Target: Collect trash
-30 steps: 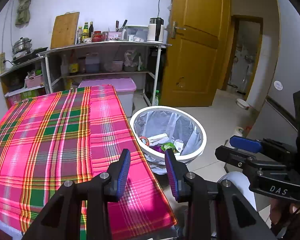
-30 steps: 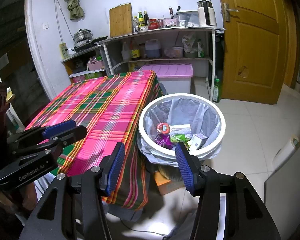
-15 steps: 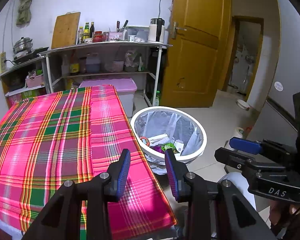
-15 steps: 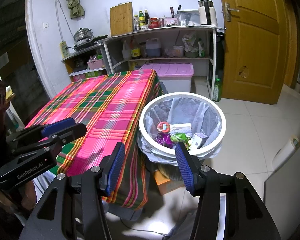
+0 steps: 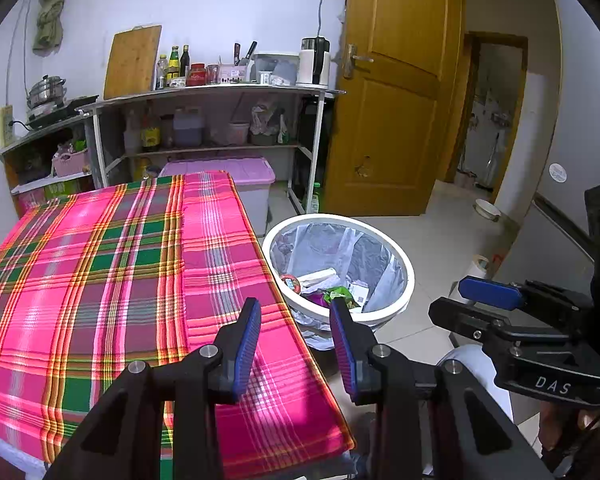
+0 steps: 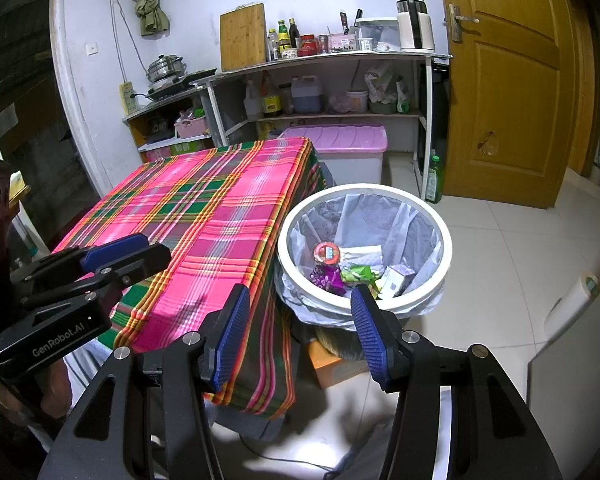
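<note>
Hovering with jaws spread wide and nothing between them: left gripper (image 5: 295,322) over the near corner of one table draped in a pink, green and yellow plaid cloth (image 5: 112,280). Same state for the right gripper (image 6: 298,308), also gaping and empty, held above the gap between the cloth's hanging edge and one white-rimmed trash bin (image 6: 364,248). Two grippers in all, each with two blue-padded fingers (image 6: 230,330).

Standing on the tiled floor just beside the table's right edge, lined with one translucent bag (image 6: 380,216). Inside, about five pieces of trash: one round red-lidded container (image 6: 326,252), one white crumpled paper (image 6: 360,253), one purple wrapper (image 6: 326,278), one green wrapper (image 6: 358,273) and one small white box (image 6: 394,280), all lying together at the bottom.

Behind the table, one pink-lidded storage tub (image 6: 340,140) under one two-tier shelf (image 6: 320,58) crowded with bottles and jars too many and too small to count surely. One wooden cutting board (image 6: 243,37) leaning upright against the wall, one white kettle (image 6: 414,24) at the shelf's right end, one steel pot (image 6: 166,66) on the left stove, one green bottle (image 6: 433,180) on the floor, one closed wooden door (image 6: 508,80).
</note>
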`<state>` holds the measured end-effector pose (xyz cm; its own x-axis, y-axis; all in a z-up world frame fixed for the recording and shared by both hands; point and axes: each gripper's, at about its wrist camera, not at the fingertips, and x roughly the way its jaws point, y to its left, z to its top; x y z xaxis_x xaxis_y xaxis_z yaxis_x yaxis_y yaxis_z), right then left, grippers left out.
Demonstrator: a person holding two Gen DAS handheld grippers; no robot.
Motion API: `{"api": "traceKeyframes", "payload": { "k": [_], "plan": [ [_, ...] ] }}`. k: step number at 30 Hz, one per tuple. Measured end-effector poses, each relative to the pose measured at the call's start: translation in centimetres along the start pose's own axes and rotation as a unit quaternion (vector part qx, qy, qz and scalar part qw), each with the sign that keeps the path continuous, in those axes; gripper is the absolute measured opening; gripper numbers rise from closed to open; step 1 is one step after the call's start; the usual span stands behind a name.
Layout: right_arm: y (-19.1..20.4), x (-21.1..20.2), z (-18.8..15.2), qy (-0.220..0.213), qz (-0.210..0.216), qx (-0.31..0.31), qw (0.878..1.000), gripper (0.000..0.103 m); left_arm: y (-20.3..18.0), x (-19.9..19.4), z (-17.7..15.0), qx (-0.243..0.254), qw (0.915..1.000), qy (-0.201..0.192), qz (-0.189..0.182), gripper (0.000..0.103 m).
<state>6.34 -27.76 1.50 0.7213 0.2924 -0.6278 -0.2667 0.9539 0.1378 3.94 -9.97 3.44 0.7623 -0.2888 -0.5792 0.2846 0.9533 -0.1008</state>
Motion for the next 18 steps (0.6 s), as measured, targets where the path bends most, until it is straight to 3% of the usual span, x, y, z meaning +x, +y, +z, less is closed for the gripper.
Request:
{"api": "traceKeyframes", "payload": {
  "k": [18],
  "plan": [
    [-0.01,0.05,0.0,0.001,0.0,0.0,1.0,0.054,0.12,-0.23,0.03,-0.001,1.0,0.001,0.0,0.035]
  ]
}}
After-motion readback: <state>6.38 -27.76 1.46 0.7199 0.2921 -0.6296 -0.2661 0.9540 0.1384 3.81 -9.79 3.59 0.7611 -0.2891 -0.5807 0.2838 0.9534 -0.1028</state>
